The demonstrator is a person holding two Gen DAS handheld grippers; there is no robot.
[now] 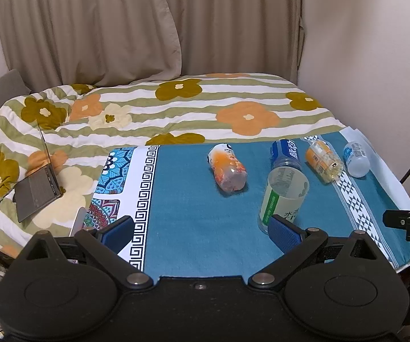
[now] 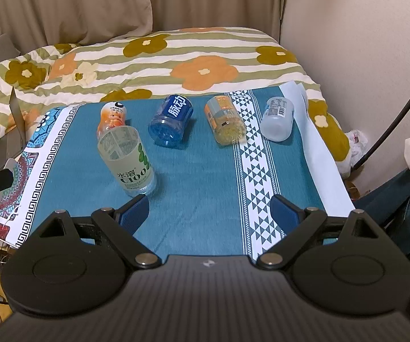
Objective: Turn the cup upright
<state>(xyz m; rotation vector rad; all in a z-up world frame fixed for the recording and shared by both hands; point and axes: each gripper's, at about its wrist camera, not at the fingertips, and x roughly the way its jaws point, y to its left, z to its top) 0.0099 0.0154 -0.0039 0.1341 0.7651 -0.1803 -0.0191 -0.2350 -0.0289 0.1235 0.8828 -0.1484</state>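
While green cup (image 2: 128, 159) stands, open cloth (image 2: 199, 188) rt

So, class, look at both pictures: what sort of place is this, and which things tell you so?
Most likely a bedroom at home: a bed under a flowered quilt, drawn beige curtains behind it, and a cloth-covered table in front, with an open laptop left on the quilt.

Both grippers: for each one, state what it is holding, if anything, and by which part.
Nothing is held. The left gripper and the right gripper are both open and empty; the upright green-label cup stands free.
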